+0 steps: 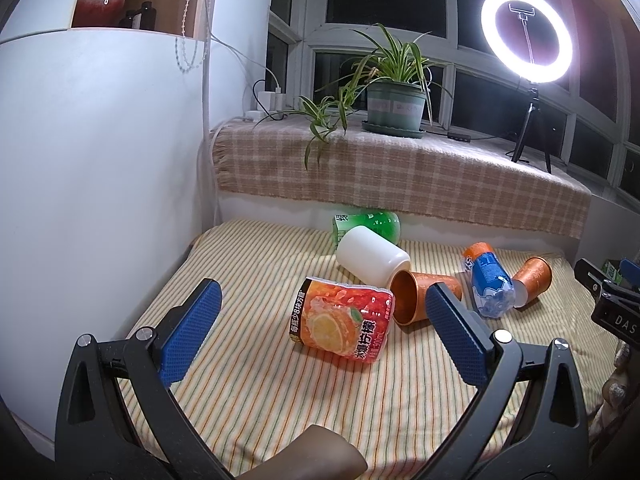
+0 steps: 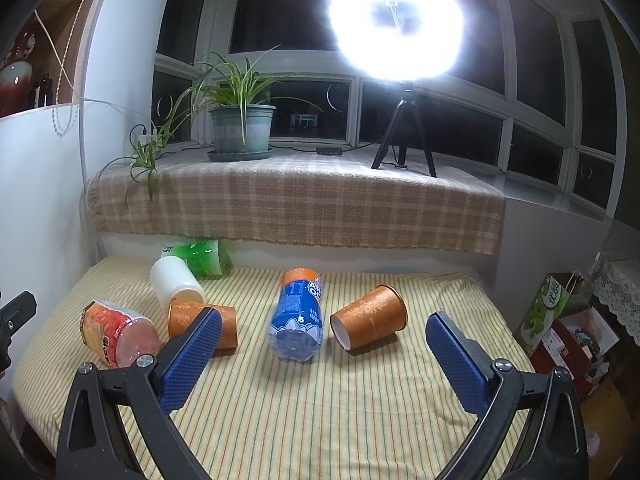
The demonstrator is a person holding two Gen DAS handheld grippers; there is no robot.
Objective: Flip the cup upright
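Observation:
Two orange paper cups lie on their sides on the striped cloth. One cup [image 1: 420,294] [image 2: 202,322] lies mid-table beside a white cup [image 1: 372,260] [image 2: 174,284], also on its side. The other orange cup [image 1: 534,278] [image 2: 370,316] lies to the right. My left gripper [image 1: 324,324] is open and empty, hovering short of the first orange cup. My right gripper [image 2: 324,344] is open and empty, short of the right-hand cup. The right gripper's body also shows in the left wrist view [image 1: 612,300].
An orange-label bottle [image 1: 342,326] [image 2: 116,334], a blue-label bottle [image 1: 488,284] [image 2: 298,320] and a green bottle [image 1: 368,226] [image 2: 198,258] lie on the cloth. A plaid-covered sill [image 2: 296,200] holds a potted plant [image 2: 242,128] and ring light [image 2: 400,24]. White wall at left; boxes [image 2: 560,320] at right.

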